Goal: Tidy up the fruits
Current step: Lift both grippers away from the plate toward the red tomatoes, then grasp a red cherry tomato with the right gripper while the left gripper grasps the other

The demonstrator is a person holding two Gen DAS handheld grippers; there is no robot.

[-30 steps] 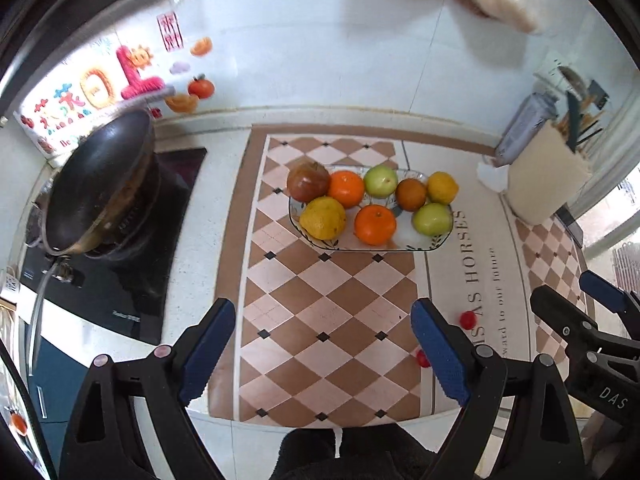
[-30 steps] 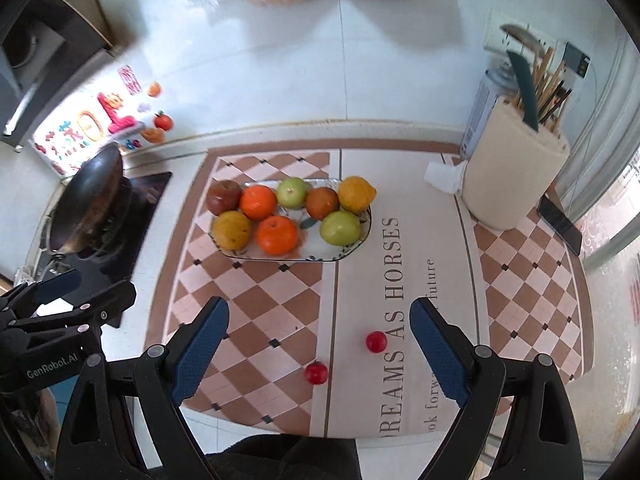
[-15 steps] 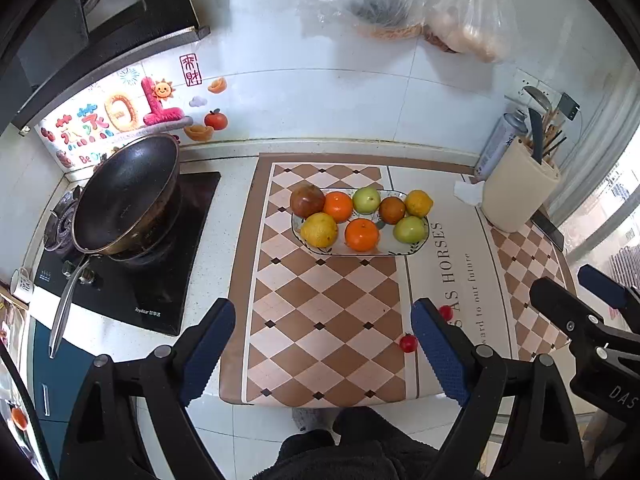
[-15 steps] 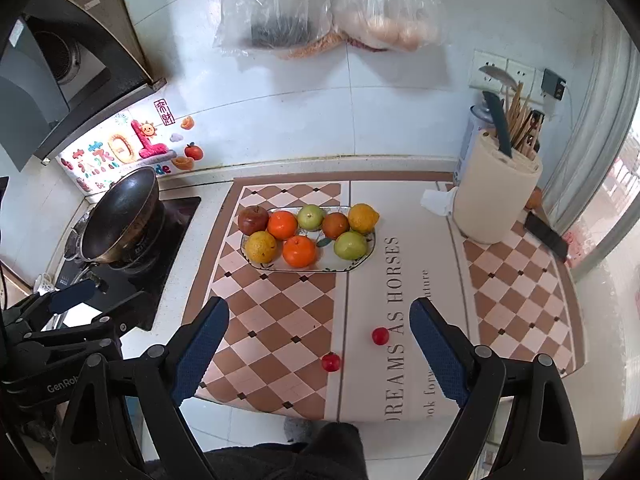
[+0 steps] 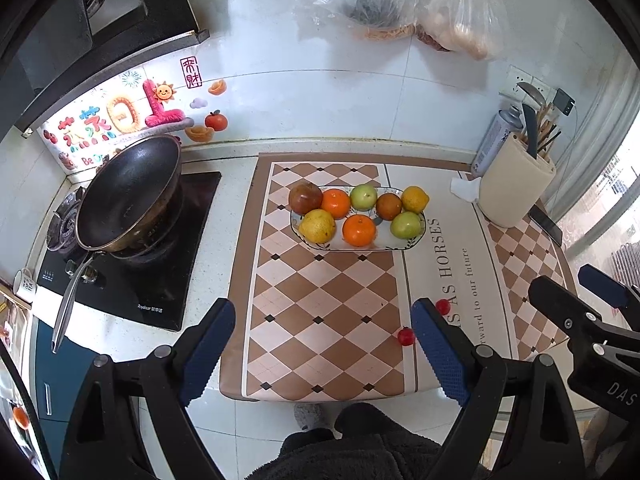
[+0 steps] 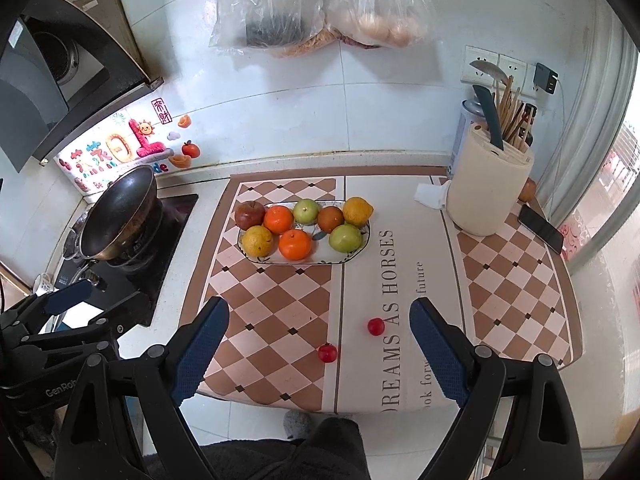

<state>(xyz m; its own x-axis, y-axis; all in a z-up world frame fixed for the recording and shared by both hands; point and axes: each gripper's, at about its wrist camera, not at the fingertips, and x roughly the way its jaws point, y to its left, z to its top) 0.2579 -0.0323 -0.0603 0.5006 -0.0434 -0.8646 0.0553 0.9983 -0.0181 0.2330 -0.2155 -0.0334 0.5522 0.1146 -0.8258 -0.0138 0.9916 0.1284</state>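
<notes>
Hovering above the near edge of the counter, both grippers spread wide and gripping nothing: left gripper and right gripper alike. Sitting on the checkered mat, well beyond both, an oval plate carrying seven fruits: red apple, two oranges, yellow citrus, two green apples, brownish fruit and a lemon. Lying loose on the mat nearer than the plate, well apart from it, two small red fruits, one slightly left of the other. Standing left of the plate, a black wok on the stove; right of the plate, a cream utensil holder.
</notes>
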